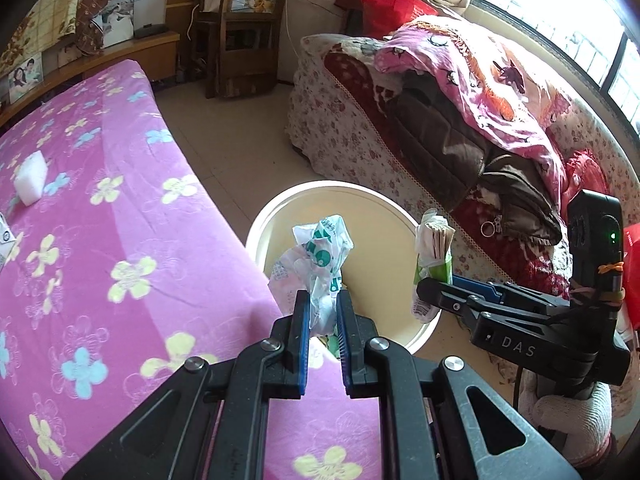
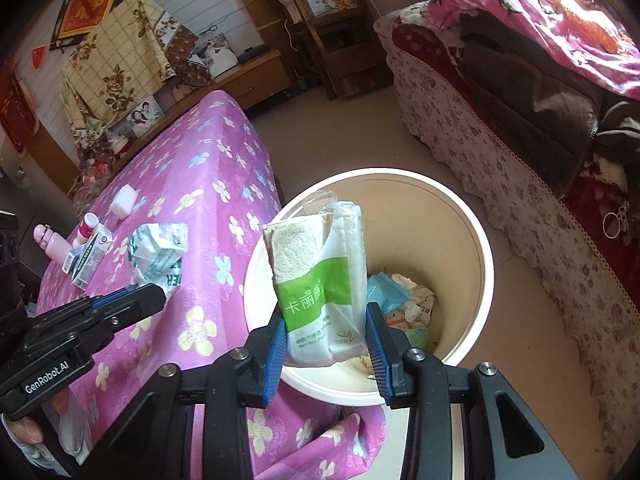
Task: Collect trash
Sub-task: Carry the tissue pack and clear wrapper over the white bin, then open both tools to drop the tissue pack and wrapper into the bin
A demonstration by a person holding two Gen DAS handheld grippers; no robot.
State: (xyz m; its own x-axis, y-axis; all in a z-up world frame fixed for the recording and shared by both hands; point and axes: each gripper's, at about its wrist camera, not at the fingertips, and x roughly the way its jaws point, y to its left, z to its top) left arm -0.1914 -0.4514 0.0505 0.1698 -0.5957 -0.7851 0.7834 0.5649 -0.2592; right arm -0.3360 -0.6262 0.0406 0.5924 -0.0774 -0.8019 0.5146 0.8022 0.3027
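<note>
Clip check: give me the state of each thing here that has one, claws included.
Left claw: shut on crumpled wrapper, beside the bin rim.
Right claw: shut on tissue pack, upright over the bin.
Tissue pack: torn open at top, tissues showing.
Bin: open, partly filled with trash.
Carton: lying on the table.
Pink bottle: lying down, capped.

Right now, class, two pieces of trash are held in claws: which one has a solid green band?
The tissue pack in the right claw; the crumpled wrapper in the left claw has only green lettering.
</note>
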